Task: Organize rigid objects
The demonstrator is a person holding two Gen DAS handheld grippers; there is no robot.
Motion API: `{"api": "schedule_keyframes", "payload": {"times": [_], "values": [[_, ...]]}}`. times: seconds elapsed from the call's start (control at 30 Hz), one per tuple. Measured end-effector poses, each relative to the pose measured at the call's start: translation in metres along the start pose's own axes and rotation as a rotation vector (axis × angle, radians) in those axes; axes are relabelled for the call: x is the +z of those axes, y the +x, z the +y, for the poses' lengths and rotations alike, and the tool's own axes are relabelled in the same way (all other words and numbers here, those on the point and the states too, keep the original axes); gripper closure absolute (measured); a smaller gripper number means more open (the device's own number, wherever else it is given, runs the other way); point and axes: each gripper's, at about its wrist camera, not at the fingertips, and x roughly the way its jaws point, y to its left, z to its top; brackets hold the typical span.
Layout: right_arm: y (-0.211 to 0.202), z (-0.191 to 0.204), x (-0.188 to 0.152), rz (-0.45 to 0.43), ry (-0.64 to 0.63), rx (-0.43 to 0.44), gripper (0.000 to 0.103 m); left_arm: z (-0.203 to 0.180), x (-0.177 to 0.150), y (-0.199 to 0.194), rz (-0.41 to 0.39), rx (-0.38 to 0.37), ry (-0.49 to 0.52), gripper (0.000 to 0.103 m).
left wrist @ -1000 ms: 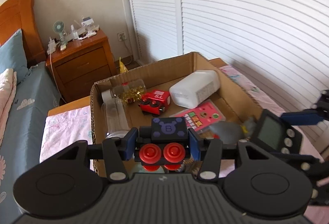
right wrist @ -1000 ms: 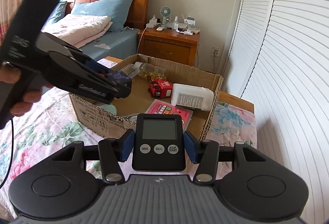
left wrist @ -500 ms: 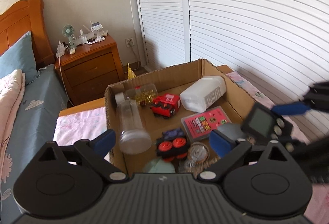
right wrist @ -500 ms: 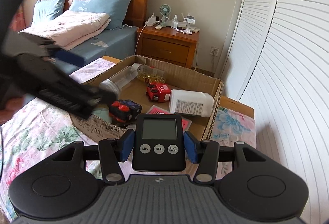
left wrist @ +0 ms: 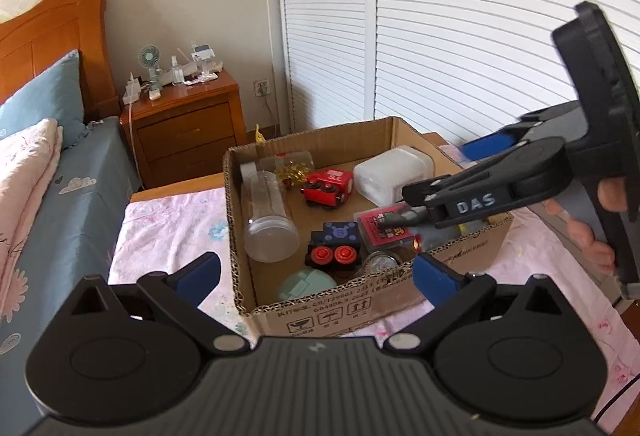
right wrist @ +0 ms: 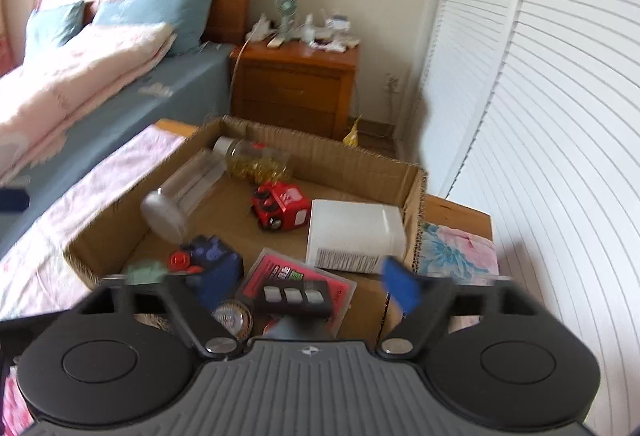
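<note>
Below spread jaws, timer (right wrist: pixel 294 298) in box (right wrist: pixel 360 159)

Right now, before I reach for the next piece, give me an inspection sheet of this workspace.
Surface: floral cloth under the cardboard box.
Job's things: in the box lie a blue toy, red toy, white jug, two clear jars, pink card and timer, which rests on the card.
Clutter: green lidded thing and a round metal piece at the box's near wall.
Grippers: left gripper open, nothing between the jaws; right gripper just opened over the timer, pads clear of it.
Cables: white cord beside the nightstand.
Surroundings: bed, louvred doors.
</note>
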Motion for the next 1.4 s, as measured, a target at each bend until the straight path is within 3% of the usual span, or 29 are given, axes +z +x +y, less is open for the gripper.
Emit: {"api": "schedule_keyframes", "payload": {"times": [0.07,0.27,0.53,0.73,1.4], "values": [[-0.012,0.0,-0.002,-0.024,0.037,-0.004,0.0,0.002,0.0,-0.002,-0.008,0.012,-0.007,0.001],[-0.042,0.011,-0.012,0.055,0.1,-0.117,0.0,0.003,0.003,-0.005,0.026,0.062,-0.05,0.001],[-0.073,0.023,-0.037,0.113,0.201,-0.182,0.0,-0.001,0.002,-0.016,0.06,0.104,-0.071,0.001],[-0.082,0.021,-0.047,0.135,0.271,-0.195,0.0,-0.004,0.002,-0.023,0.088,0.144,-0.084,0.001],[-0.093,0.022,-0.05,0.113,0.283,-0.212,0.0,-0.007,0.001,-0.025,0.116,0.144,-0.104,0.001]]}}
